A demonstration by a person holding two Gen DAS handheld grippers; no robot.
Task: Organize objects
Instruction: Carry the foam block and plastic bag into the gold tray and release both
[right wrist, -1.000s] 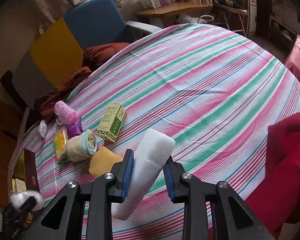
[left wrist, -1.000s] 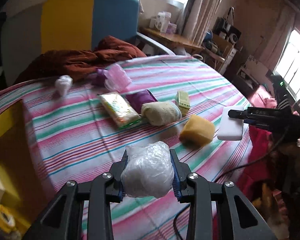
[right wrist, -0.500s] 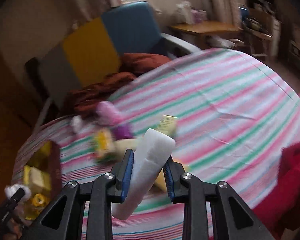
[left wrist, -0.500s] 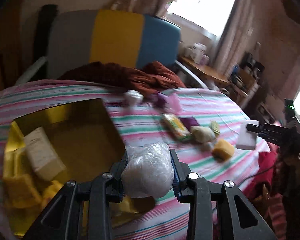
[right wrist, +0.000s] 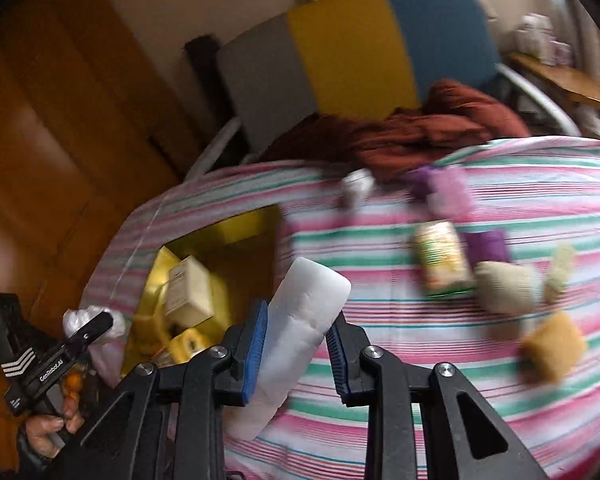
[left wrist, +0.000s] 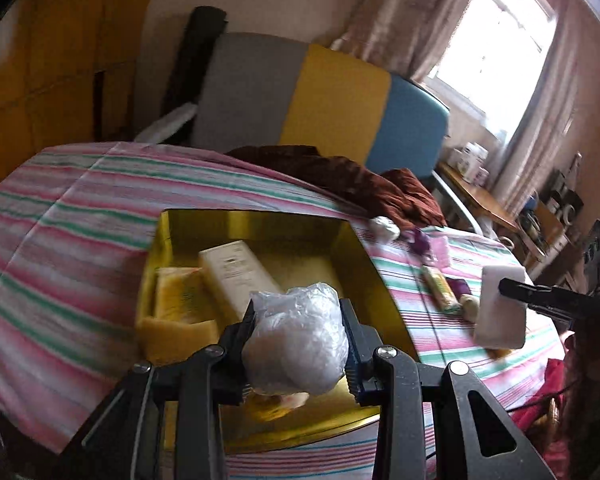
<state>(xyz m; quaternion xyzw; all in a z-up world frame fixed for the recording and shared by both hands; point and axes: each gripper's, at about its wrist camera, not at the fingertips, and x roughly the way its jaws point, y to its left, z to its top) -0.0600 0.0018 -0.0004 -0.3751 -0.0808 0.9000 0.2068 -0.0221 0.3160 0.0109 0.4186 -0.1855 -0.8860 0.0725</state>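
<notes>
The left gripper (left wrist: 298, 342) is closed on a crumpled white plastic-wrapped bundle (left wrist: 296, 340), which is held above the near edge of the open gold-lined rectangular box (left wrist: 256, 220). A cream carton (left wrist: 236, 276) and yellow packets (left wrist: 180, 296) are seen inside the box. The right gripper (right wrist: 296, 354) is clamped on a white rectangular foam block (right wrist: 296, 328), held tilted over the pink-and-green striped tablecloth (right wrist: 540, 168), just beside the box. A tan sponge block (right wrist: 552, 346) lies on the cloth.

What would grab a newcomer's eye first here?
The gold box open on the striped cloth, already holding a cream carton. Above it the left gripper clamps a white plastic-wrapped bundle, while the right gripper carries a white foam block nearby.
</notes>
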